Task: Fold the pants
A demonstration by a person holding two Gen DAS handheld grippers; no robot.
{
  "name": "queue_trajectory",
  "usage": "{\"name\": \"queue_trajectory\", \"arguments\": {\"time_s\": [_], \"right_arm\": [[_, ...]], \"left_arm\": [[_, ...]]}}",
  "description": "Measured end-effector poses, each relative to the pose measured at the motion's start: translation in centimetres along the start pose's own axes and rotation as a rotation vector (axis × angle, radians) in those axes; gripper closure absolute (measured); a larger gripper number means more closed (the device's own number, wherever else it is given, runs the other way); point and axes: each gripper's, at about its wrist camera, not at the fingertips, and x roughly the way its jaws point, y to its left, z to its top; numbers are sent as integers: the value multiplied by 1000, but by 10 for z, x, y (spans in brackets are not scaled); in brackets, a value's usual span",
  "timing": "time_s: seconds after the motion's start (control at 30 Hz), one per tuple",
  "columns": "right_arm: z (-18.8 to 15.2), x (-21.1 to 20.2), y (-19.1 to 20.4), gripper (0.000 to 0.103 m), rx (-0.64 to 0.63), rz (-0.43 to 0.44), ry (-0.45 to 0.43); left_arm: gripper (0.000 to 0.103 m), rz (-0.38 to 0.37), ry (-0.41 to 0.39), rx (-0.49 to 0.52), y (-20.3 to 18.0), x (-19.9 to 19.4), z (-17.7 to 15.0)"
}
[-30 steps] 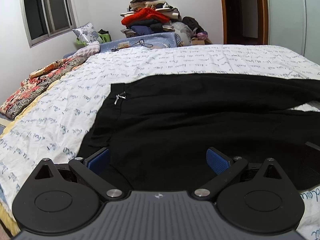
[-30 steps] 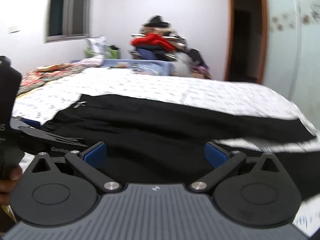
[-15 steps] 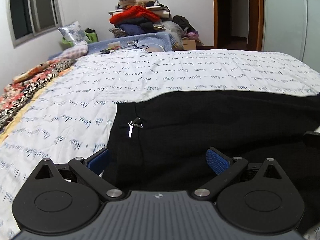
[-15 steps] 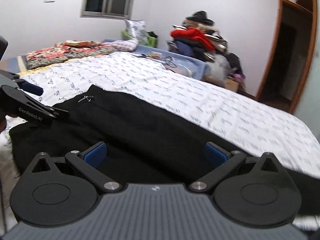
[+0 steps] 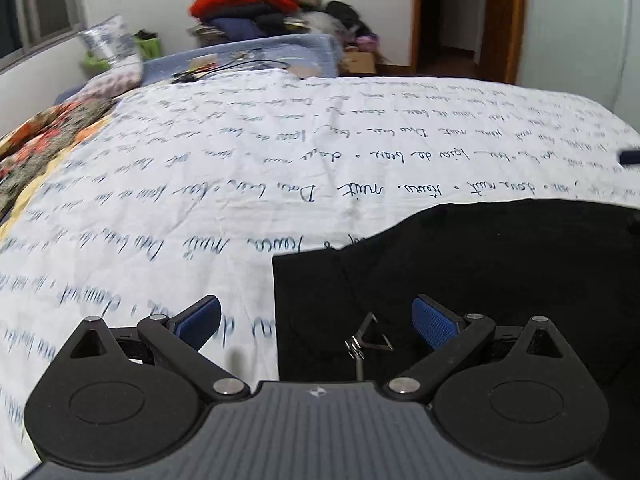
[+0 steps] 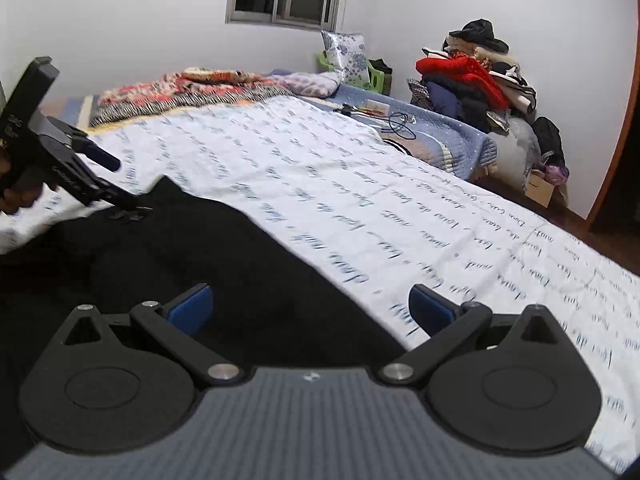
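We read the left gripper (image 5: 314, 318) with its 2 blue pads spread apart, straddling the near left corner of the black pants (image 5: 500, 280), holding nothing; a metal clasp (image 5: 362, 344) lies between them. The right gripper (image 6: 308, 306) is likewise spread, over the pants' far edge. The pants lie flat on the script-printed sheet (image 5: 240, 184).

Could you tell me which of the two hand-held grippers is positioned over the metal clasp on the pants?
The left hand-held gripper: the metal clasp on the black pants lies between its open fingers. The right hand-held gripper straddles the pants' plain edge.
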Motion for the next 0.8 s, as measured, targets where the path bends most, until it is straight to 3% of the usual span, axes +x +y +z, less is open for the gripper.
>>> {"name": "queue_trajectory", "arguments": {"time_s": [0.1,0.2,0.47,0.53,0.57,0.67,0.73,0.8], "right_arm": [[4,25,-24,2,13,14,43],[5,48,-39,7,34,62,96],[-9,84,-64,22,77,190,222],[-9,87,-67,22,83,236,236],[-9,88,-68,24,86,255,243],[-10,92,-70,46,93,286,265],[-9,91,-70,81,95,295,262],[-6,89,-69,94,101,309,257]], "left_arm": [[2,-29,-11,45,3,13,5],[10,-52,-14,95,2,24,10],[21,-160,3,109,15,47,19],[38,-210,19,82,19,51,20],[39,-209,26,67,20,53,20],[55,-199,27,58,22,50,18],[66,-196,23,52,22,44,18],[72,-170,11,66,17,36,17]]}}
